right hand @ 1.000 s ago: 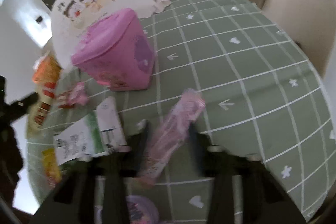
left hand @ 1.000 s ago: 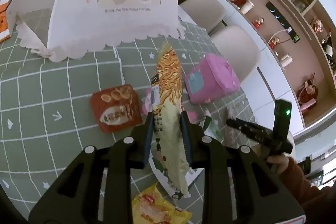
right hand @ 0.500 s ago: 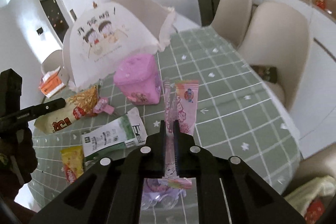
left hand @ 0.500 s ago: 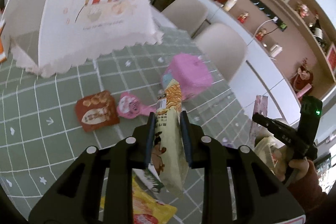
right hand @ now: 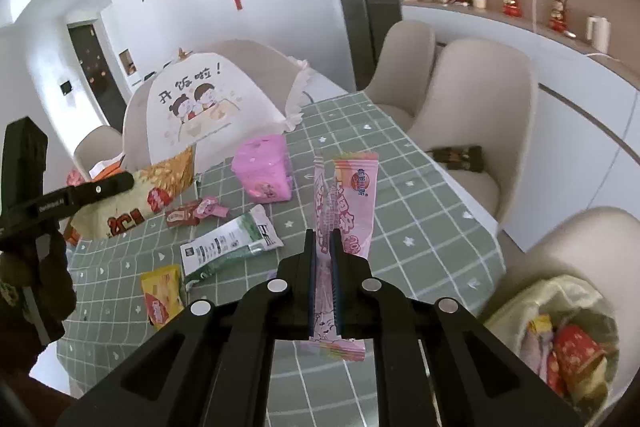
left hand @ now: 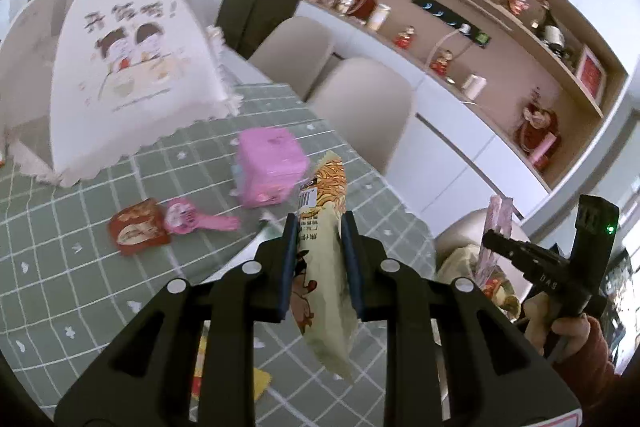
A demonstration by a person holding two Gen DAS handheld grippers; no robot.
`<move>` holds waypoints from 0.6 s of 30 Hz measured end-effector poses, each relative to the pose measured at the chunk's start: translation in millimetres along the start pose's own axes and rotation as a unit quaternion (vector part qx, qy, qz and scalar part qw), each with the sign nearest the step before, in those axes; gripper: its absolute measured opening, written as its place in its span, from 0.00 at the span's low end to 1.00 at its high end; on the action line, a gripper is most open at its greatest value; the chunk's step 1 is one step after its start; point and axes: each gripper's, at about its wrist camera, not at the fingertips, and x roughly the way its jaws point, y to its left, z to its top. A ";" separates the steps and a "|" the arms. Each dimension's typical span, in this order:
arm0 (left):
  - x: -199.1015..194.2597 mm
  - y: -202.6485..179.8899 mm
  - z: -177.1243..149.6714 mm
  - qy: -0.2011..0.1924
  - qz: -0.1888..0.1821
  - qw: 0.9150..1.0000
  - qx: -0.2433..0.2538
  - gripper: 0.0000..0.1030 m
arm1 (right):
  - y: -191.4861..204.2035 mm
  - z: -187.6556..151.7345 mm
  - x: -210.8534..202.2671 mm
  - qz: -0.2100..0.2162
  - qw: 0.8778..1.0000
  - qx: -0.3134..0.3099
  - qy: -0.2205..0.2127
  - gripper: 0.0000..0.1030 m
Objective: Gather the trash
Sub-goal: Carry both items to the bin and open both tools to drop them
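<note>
My left gripper is shut on a long yellow noodle snack bag, lifted above the table, with its jaws squeezing a little tighter. The same bag shows at the left of the right wrist view, hanging from that gripper. My right gripper is shut on a flat pink wrapper, held upright off the table. In the left wrist view that wrapper sticks up from the right gripper. A pale trash bag holding several wrappers lies open on a chair at the lower right.
On the green checked tablecloth lie a pink box, a red packet, a pink round wrapper, a green-and-white packet and a yellow packet. A white mesh food cover stands behind. Beige chairs line the right side.
Both grippers rose and drew back from the table. The right one shut on the pink wrapper and lifted it off the cloth. The left one carried the noodle bag higher.
</note>
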 end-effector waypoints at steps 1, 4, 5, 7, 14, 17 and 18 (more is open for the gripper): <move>-0.8 -9.1 1.0 -0.002 -0.005 1.000 0.008 0.20 | -3.6 -2.9 -8.4 -0.004 1.000 0.002 -0.004 0.08; 1.5 -33.3 4.7 -0.008 -0.023 0.999 0.024 0.20 | -12.7 -8.0 -26.4 -0.015 1.000 0.006 -0.012 0.08; 3.1 -40.2 5.3 -0.008 -0.029 0.999 0.027 0.20 | -18.4 -9.7 -36.0 -0.023 1.000 0.007 -0.018 0.08; 9.0 -58.7 6.9 -0.009 -0.041 0.998 0.035 0.20 | -29.5 -12.6 -50.1 -0.033 0.999 0.011 -0.025 0.08; 39.2 -123.7 2.0 0.000 -0.087 0.995 0.057 0.20 | -79.6 -26.4 -97.1 -0.071 0.996 0.031 -0.048 0.08; 55.4 -151.8 -4.4 0.011 -0.104 0.992 0.068 0.20 | -106.3 -35.1 -117.4 -0.084 0.994 0.046 -0.057 0.08; 61.9 -162.7 -8.0 0.016 -0.110 0.991 0.072 0.20 | -114.0 -38.2 -122.3 -0.088 0.993 0.051 -0.060 0.08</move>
